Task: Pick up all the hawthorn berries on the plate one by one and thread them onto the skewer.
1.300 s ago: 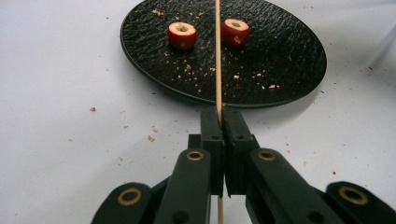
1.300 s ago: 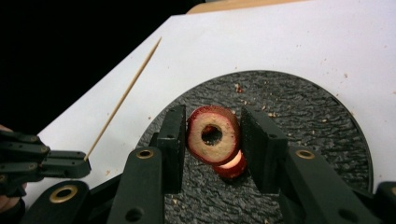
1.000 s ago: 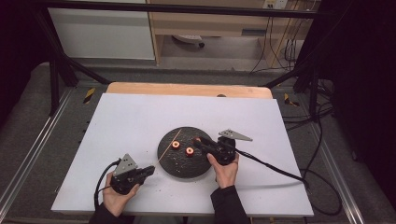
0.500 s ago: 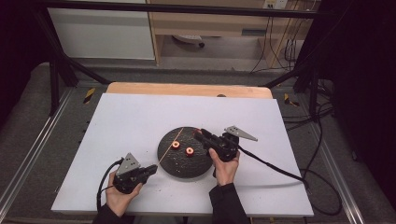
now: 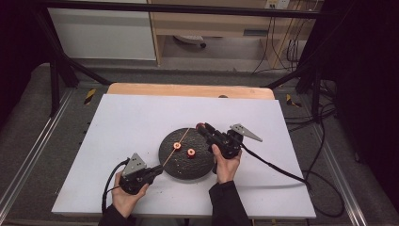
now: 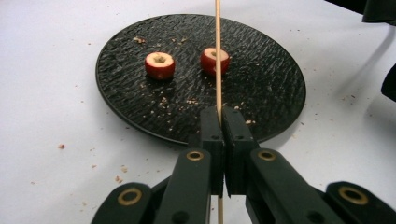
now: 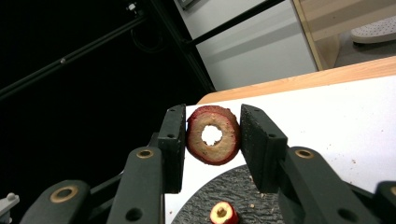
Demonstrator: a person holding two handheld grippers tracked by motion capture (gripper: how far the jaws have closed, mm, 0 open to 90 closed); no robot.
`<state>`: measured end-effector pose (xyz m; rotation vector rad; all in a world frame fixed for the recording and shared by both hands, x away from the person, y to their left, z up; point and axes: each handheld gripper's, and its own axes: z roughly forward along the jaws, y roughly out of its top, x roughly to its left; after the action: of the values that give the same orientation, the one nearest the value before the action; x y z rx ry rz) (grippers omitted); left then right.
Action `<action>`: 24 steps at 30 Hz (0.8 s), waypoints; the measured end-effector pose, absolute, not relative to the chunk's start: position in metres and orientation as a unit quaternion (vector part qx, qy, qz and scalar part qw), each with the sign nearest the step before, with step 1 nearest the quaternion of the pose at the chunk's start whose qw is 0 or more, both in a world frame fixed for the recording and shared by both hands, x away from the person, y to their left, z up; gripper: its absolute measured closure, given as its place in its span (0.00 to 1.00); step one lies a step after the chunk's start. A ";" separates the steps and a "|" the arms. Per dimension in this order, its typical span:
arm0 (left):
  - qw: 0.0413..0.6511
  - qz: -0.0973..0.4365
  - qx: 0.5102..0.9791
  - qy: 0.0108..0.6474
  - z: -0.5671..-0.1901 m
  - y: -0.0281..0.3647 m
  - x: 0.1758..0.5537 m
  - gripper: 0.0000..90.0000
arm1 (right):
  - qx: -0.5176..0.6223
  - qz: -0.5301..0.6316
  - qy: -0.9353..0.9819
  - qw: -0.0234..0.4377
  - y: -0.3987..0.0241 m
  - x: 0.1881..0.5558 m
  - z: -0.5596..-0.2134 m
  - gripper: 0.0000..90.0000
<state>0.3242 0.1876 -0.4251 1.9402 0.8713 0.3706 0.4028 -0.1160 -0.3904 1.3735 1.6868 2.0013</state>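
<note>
Three fruit rings (image 7: 213, 135), one skewer (image 6: 217, 56), one plate (image 5: 175, 168)

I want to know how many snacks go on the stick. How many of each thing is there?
Red fruit rings: 3, two on the plate and one in the right gripper
Sticks: 1, in the left gripper
Plates: 1
Grippers: 2
Total: 7

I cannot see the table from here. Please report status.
Left gripper shut on skewer. Right gripper shut on fruit ring, raised. Two fruit pieces on black plate. Path clear.
</note>
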 end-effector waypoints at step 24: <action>0.486 0.154 0.786 0.349 -0.422 0.171 0.325 0.98 | 0.463 0.711 0.519 0.104 -0.115 0.411 -0.389 0.70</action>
<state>0.3247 0.1710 -0.4221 1.9139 0.8499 0.3759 0.4108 -0.1147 -0.3893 1.3649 1.5310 2.0963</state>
